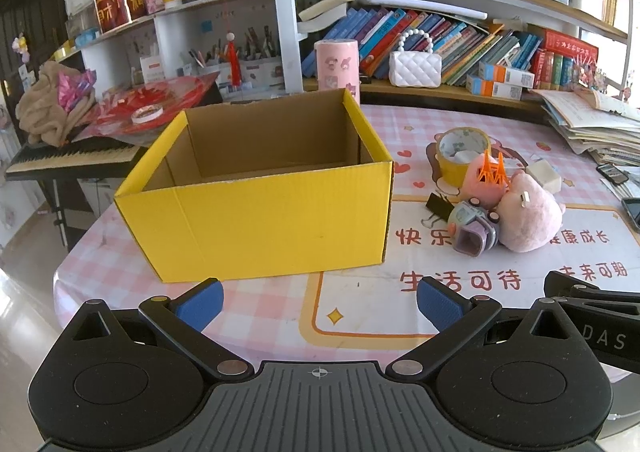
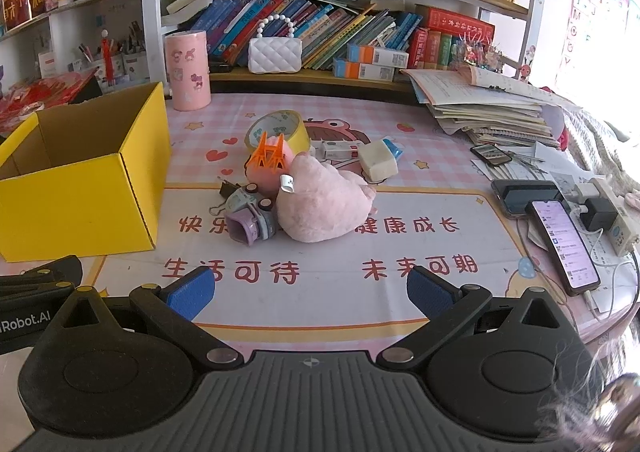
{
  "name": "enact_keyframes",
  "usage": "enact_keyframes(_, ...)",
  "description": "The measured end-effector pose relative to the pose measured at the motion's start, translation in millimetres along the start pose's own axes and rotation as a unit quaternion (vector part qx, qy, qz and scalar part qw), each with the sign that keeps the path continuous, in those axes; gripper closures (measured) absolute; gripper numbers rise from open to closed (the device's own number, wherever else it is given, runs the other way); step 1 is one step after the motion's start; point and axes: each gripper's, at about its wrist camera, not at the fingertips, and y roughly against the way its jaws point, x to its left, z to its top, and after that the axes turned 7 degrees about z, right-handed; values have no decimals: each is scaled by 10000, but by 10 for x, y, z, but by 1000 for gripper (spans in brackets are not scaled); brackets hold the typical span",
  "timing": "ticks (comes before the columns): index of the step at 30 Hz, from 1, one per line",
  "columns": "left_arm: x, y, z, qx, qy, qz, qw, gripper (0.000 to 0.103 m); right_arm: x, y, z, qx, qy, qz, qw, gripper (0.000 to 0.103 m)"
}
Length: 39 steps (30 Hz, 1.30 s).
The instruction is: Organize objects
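Left wrist view: the left gripper (image 1: 318, 302) hangs open and empty before the yellow box (image 1: 256, 187) on the surface (image 1: 360, 316). Right wrist view: the right gripper (image 2: 310, 292), also open, faces the pink plush (image 2: 320, 203) topping the clutter; taking it first looks wisest.

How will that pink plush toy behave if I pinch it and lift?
The pink plush toy looks soft, so it will probably squash between the pads and sag. Likely light for its bulk. It leans against the toy camera and orange clip, so lifting may nudge them.
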Motion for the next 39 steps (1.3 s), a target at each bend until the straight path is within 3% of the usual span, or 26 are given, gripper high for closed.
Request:
enact_keyframes(29, -172, -120, 56, 114, 78, -112, 9998, 0, -195, -119, 86, -25, -89, 196, 9998, 0)
enact_keyframes(39, -401, -295, 162, 330, 268, 117, 9990, 0, -398, -407, 314, 94, 150, 495, 9986, 0)
